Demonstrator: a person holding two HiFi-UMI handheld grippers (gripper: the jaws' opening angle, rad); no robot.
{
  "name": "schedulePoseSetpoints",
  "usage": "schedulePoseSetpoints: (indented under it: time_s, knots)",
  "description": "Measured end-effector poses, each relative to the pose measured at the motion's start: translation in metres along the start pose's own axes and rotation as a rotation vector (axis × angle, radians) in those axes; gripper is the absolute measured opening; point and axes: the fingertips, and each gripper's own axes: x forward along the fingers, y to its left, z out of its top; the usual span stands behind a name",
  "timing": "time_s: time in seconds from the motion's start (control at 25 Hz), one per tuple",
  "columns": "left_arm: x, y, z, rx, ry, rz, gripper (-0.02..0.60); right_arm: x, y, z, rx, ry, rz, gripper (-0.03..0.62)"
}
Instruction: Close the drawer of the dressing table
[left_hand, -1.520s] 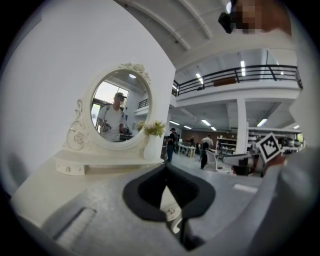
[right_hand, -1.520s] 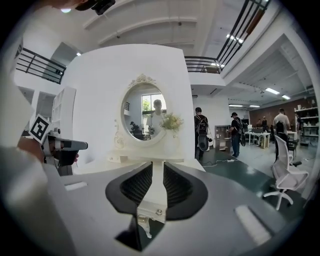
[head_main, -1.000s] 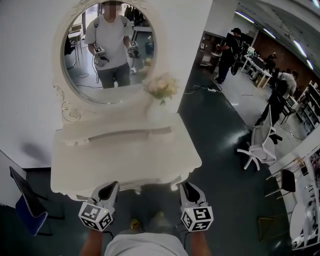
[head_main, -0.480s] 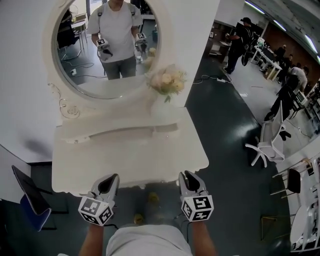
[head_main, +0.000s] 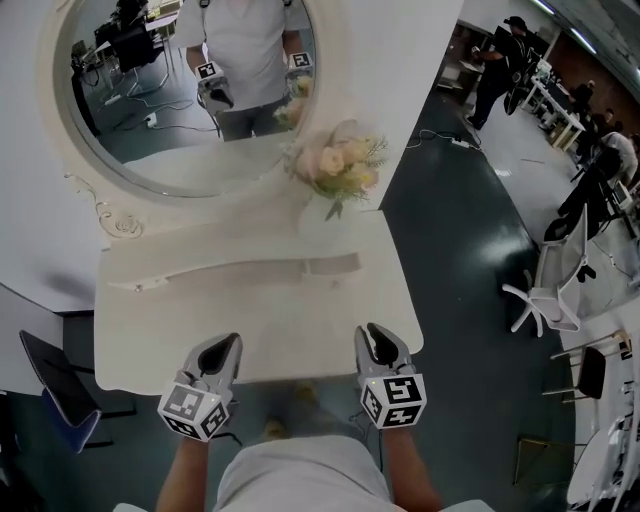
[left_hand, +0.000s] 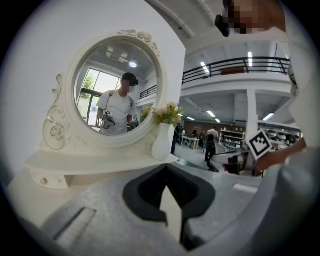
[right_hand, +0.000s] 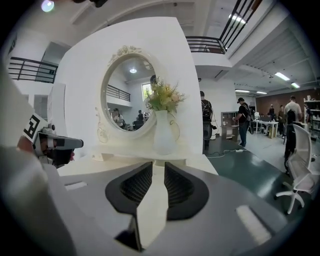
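The white dressing table (head_main: 250, 320) stands against the wall with its oval mirror (head_main: 170, 100) and a vase of pale flowers (head_main: 335, 165) at the back right. Its main drawer is hidden under the tabletop in every view. My left gripper (head_main: 222, 352) reaches over the front edge at the left, its jaws together and holding nothing (left_hand: 166, 172). My right gripper (head_main: 375, 345) is at the same edge to the right, empty, with a thin gap between its pads (right_hand: 158, 167). A low shelf (head_main: 230, 270) under the mirror carries a small knob (left_hand: 44, 181).
A dark blue chair (head_main: 50, 390) stands left of the table. A white office chair (head_main: 550, 290) is on the dark floor to the right, and people (head_main: 500, 60) stand at the far right. My legs are close to the table front.
I have come closer to the table. Both grippers went forward from below the front edge until their tips lie over the tabletop's edge.
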Motion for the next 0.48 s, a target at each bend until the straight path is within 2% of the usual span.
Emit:
schedulePoseSetpoints:
  time_s: [0.48]
  knots:
    - [0.07, 0.029, -0.026, -0.042, 0.057, 0.074, 0.0, 0.081, -0.039, -0.019, 0.017, 0.086, 0.077, 0.069]
